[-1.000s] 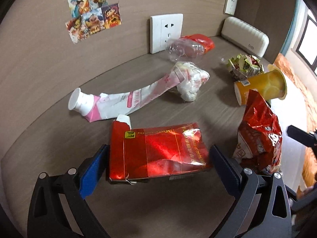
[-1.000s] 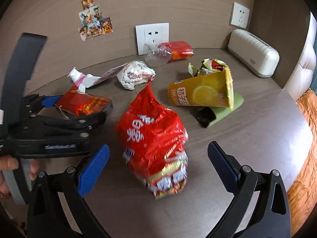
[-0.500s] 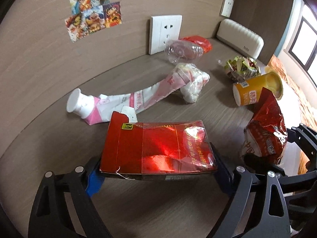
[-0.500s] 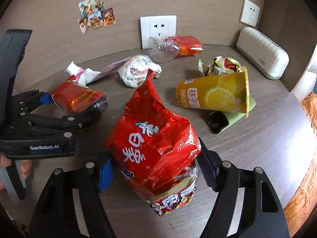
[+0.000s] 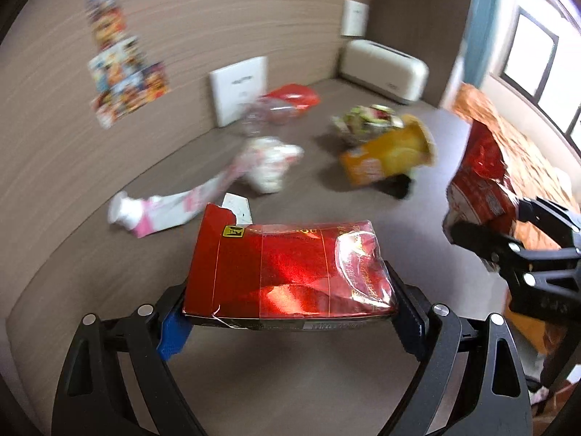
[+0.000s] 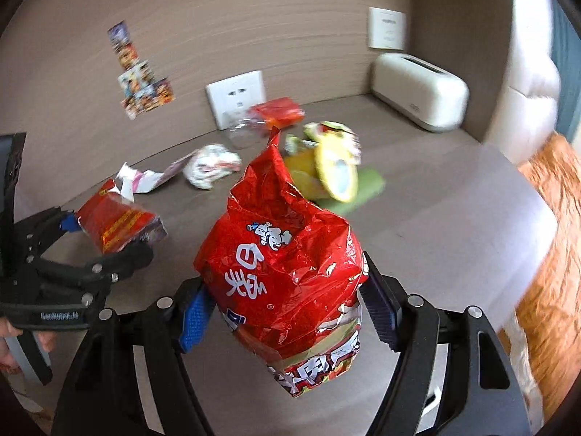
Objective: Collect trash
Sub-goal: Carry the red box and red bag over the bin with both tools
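A flat red box [image 5: 287,272] of glossy foil-faced card, wrapped in crinkled clear film and torn open at one end, is pinched across its width by the left tool [image 5: 290,321], whose blue-padded jaws have just been closing onto it; a small yellow square label sits near the torn flap, and gold lettering runs along the film, too blurred to be read. The box is held clear above the brown wood-grain bench [image 5: 254,381]. A puffy red snack bag [image 6: 287,276] of crumpled shiny plastic is gripped at its sides by the right tool [image 6: 287,312], whose jaws have likewise just been closing on it; large white Chinese characters and a small cartoon figure are printed on its front, and the bag stands upright above the bench surface. Left on the bench are a squashed pink-and-white tube [image 5: 163,207], a wad of white wrapper [image 5: 272,167], a clear crushed bottle [image 6: 247,132] with a red label, and an orange paper cup [image 5: 388,156] lying on its side. Colourful stickers [image 6: 139,83] are stuck on the wall beside a white socket plate [image 6: 238,98]. "GenRobot.AI" is printed on the left tool's body.
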Available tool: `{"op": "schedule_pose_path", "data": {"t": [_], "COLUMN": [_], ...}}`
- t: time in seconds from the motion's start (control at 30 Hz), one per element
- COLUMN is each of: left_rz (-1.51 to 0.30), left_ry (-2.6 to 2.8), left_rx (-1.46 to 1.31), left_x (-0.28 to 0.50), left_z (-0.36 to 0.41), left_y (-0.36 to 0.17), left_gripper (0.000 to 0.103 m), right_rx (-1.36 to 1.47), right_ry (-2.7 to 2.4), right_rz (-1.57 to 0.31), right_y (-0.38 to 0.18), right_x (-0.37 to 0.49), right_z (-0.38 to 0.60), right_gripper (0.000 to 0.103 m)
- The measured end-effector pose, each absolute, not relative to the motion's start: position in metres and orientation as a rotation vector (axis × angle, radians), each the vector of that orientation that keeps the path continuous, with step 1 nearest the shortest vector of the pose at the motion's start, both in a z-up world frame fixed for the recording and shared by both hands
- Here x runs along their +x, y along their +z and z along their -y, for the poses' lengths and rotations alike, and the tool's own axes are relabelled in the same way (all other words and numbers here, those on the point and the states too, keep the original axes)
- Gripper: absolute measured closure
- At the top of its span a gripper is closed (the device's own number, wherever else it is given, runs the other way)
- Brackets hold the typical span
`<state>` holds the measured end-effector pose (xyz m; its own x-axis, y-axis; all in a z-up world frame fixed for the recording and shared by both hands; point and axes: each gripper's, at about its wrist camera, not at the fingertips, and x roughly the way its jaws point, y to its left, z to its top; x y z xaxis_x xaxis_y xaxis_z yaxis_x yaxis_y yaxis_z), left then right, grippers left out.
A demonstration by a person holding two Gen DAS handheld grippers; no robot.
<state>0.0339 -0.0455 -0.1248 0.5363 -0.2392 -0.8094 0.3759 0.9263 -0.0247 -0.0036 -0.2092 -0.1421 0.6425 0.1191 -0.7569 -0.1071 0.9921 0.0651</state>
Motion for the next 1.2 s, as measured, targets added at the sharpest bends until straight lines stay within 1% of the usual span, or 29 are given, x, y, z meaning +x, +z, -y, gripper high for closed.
{"op": "schedule_pose_path", "data": {"t": [0.23,0.57,0.87,1.03,1.1,1.2], "left_rz": [-0.935,-0.953,-0.963,-0.974,-0.961,-1.017], "left_ry": [-0.55,-0.824,-0.988,-1.068,-1.094,-1.118], "left_rx": [0.238,0.396,0.514,0.615,0.676,0.703], "left_x": [0.011,-0.033,-0.064,-0.084,-0.098,-0.107], "left_z": [0.119,0.23,0.301,0.342,0.36,0.382], "left_y": [-0.128,-0.149,-0.173,-0.198,-0.215,-0.249], "left_gripper": [0.015,0.015,0.015,0.015,0.015,0.015], "right_rx": [0.104,0.209,0.258,0.315,0.334,0.378], "right_ry": [-0.002,-0.203,-0.351,-0.427,-0.447,-0.479], "right_rz": [-0.879,-0.901,-0.926,-0.965,-0.982,-1.026], "right_y": [-0.145,-0.156,-0.171,-0.198,-0.211,-0.246], "right_x": [-0.032,-0.083,-0.123,-0.141,-0.146,-0.152], "right_z": [0.266,0.348,0.402,0.44,0.449,0.468], "right_gripper": [0.03,0.03,0.03,0.03,0.03,0.03]}}
